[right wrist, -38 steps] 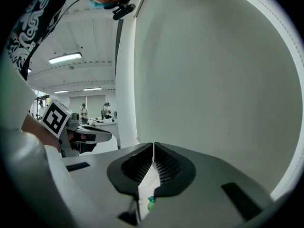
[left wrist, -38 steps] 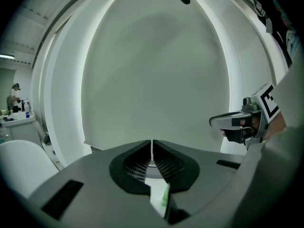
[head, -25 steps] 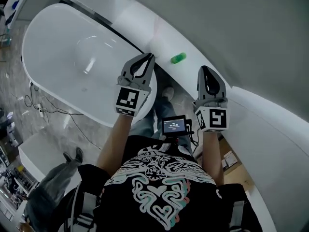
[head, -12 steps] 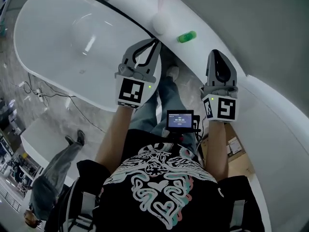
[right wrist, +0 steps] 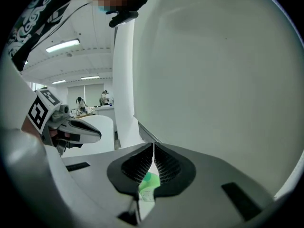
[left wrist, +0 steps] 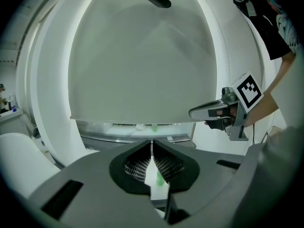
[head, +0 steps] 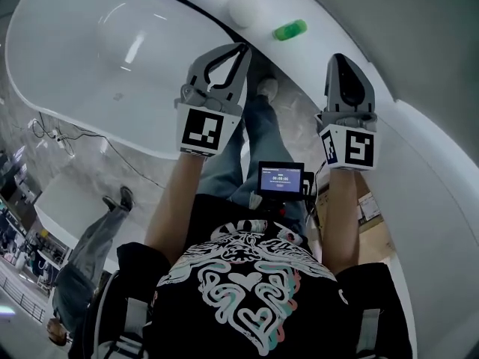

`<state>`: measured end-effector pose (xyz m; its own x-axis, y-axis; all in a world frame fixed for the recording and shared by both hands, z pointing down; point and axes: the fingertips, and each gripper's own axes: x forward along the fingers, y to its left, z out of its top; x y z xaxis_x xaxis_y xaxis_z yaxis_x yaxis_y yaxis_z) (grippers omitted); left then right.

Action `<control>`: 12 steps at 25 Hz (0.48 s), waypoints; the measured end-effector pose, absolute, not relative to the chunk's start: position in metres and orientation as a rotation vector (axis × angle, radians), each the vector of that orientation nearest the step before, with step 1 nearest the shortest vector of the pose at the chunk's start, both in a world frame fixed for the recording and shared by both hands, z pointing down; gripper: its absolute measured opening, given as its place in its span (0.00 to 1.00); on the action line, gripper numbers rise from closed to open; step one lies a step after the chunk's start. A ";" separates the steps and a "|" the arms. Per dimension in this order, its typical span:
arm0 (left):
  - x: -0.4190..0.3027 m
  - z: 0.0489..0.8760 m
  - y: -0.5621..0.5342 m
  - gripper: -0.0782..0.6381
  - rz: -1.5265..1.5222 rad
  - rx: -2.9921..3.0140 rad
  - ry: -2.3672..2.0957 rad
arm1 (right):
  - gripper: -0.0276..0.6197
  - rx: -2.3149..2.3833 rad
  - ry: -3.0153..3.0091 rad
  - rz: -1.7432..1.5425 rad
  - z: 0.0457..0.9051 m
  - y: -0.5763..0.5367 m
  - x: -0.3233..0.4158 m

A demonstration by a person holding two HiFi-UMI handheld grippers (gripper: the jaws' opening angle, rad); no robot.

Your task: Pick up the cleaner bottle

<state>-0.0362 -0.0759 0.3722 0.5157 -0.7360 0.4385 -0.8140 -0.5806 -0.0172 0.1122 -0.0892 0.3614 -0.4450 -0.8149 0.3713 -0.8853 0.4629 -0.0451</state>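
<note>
The cleaner bottle [head: 290,30] is small and green and lies on a white ledge [head: 329,40] against a grey wall. My left gripper [head: 241,48] hovers to the left of it and nearer to me, jaws shut and empty. To the right of the bottle my right gripper [head: 337,58] is also shut and empty. In the left gripper view the closed jaws [left wrist: 152,145] point at the ledge, and the green bottle [left wrist: 160,177] shows through the gap beneath them. In the right gripper view the bottle [right wrist: 149,182] shows below the shut jaws [right wrist: 153,148].
A large white bathtub [head: 90,58] fills the upper left, with a white round knob [head: 243,10] at its rim. A small screen [head: 281,179] hangs at the person's chest. Cables [head: 60,137] and another person [head: 90,260] are on the floor at left; a cardboard box [head: 370,215] is at right.
Both grippers have sunk side by side toward the ledge, jaws staying shut. The bottle lies where it was.
</note>
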 end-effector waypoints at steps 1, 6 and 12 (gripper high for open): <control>-0.035 0.376 -0.076 0.15 0.598 2.570 -1.326 | 0.09 1.444 -2.415 0.338 0.367 -0.090 0.113; -0.034 0.398 -0.077 0.15 0.626 2.542 -1.301 | 0.09 1.451 -2.386 0.376 0.386 -0.096 0.120; -0.033 0.416 -0.080 0.15 0.617 2.547 -1.291 | 0.09 1.422 -2.399 0.376 0.402 -0.095 0.117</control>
<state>-0.0332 -0.0798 0.4158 0.5259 -0.7153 0.4602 -0.8074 -0.5900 0.0055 0.1170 -0.0946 0.4021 -0.4496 -0.7958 0.4056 -0.8817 0.4681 -0.0589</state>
